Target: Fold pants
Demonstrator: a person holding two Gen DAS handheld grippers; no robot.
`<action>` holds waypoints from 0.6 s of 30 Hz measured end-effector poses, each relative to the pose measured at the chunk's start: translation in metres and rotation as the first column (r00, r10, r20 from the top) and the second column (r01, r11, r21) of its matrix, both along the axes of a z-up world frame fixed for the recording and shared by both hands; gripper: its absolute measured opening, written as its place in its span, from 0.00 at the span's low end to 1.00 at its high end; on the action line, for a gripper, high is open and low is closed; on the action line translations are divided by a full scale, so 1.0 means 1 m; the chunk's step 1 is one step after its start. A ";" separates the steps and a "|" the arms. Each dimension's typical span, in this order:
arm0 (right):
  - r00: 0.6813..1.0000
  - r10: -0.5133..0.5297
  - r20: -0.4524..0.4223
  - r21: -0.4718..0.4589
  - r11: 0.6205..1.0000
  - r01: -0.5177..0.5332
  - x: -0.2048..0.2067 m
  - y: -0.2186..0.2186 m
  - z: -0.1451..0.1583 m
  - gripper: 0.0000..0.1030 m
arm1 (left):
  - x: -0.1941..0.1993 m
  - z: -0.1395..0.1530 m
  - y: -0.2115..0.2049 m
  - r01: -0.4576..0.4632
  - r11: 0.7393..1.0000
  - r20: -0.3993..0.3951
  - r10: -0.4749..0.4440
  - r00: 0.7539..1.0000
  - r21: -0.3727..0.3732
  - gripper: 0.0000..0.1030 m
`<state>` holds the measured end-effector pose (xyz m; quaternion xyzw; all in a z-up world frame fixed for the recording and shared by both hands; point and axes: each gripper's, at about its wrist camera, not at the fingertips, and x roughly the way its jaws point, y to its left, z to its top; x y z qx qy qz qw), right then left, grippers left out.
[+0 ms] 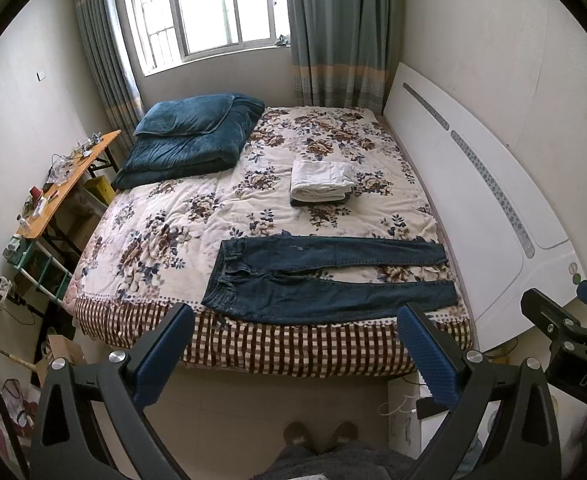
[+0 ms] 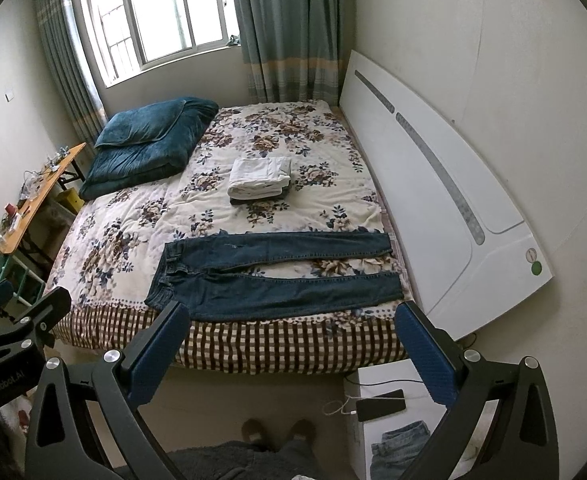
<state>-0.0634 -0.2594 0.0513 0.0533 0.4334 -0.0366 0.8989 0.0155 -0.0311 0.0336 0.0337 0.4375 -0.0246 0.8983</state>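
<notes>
A pair of dark blue jeans [image 1: 325, 280] lies flat on the floral bedspread [image 1: 165, 232] near the bed's front edge, waistband to the left, both legs stretched right and slightly apart. They also show in the right wrist view [image 2: 277, 280]. My left gripper [image 1: 293, 320] is open and empty, held in the air in front of the bed, short of the jeans. My right gripper [image 2: 293, 320] is also open and empty, at about the same distance; it shows at the right edge of the left wrist view [image 1: 573, 320].
A folded stack of white and dark clothes [image 1: 321, 182] sits mid-bed. A blue folded quilt with a pillow [image 1: 189, 140] lies at the far left. The white headboard [image 1: 473, 200] lines the right. A cluttered desk [image 1: 65, 176] stands left; a white stand with a phone [image 2: 381, 404] is at lower right.
</notes>
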 end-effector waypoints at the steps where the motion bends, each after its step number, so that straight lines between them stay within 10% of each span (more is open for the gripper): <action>1: 1.000 0.001 -0.001 0.000 1.000 -0.001 0.000 0.000 0.000 1.00 | 0.000 0.001 0.001 0.001 1.000 -0.001 -0.001 1.000 0.000 1.00; 13: 0.999 0.021 -0.024 0.042 0.999 -0.020 0.020 0.001 -0.014 1.00 | 0.025 -0.017 -0.012 -0.052 0.998 -0.001 0.052 0.999 0.020 1.00; 18: 0.996 0.031 -0.079 0.068 0.997 -0.026 0.062 -0.007 -0.067 1.00 | 0.063 -0.053 -0.006 -0.130 0.987 0.031 0.128 0.991 0.098 1.00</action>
